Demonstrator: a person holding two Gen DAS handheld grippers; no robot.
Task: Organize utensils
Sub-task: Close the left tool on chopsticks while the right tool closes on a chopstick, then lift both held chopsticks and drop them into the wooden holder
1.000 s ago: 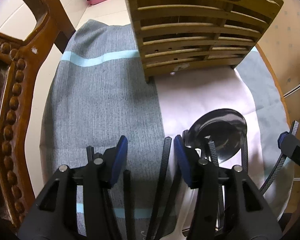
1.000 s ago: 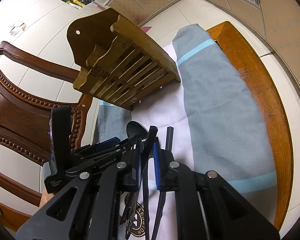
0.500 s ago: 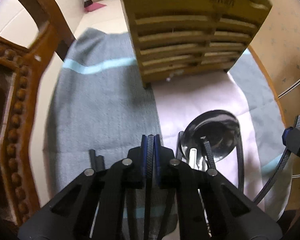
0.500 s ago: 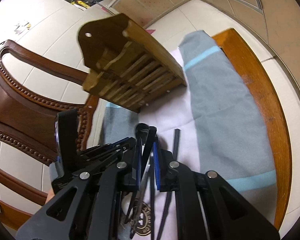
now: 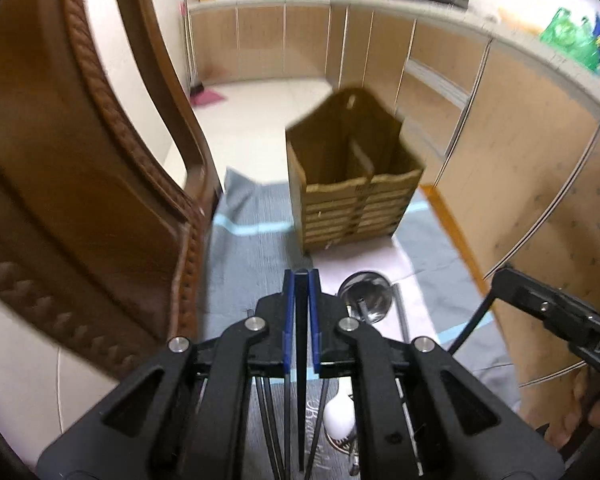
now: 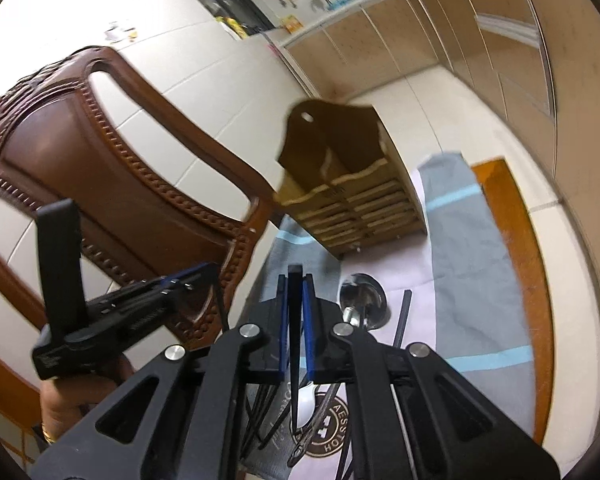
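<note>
Matte black left gripper [image 5: 301, 280] and right gripper [image 6: 295, 280], alike in build: angular arms with triangular cut-outs, round silver screws at the pivots, blue pads lining the inner faces of narrow fingers. Thin black rods running back beneath each frame. Pale lettering, partly legible, on the side of the right gripper's body. Gold ring on a finger of the left hand [image 6: 66, 404].

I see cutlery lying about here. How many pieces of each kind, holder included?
Black chopsticks: 3 at least (one in the left gripper, one in the right gripper, one loose on the cloth; others hidden)
Shiny metal ladle: 1
White plastic spoon: 1
Slatted wooden utensil holder: 1
Total: 6 at least
</note>
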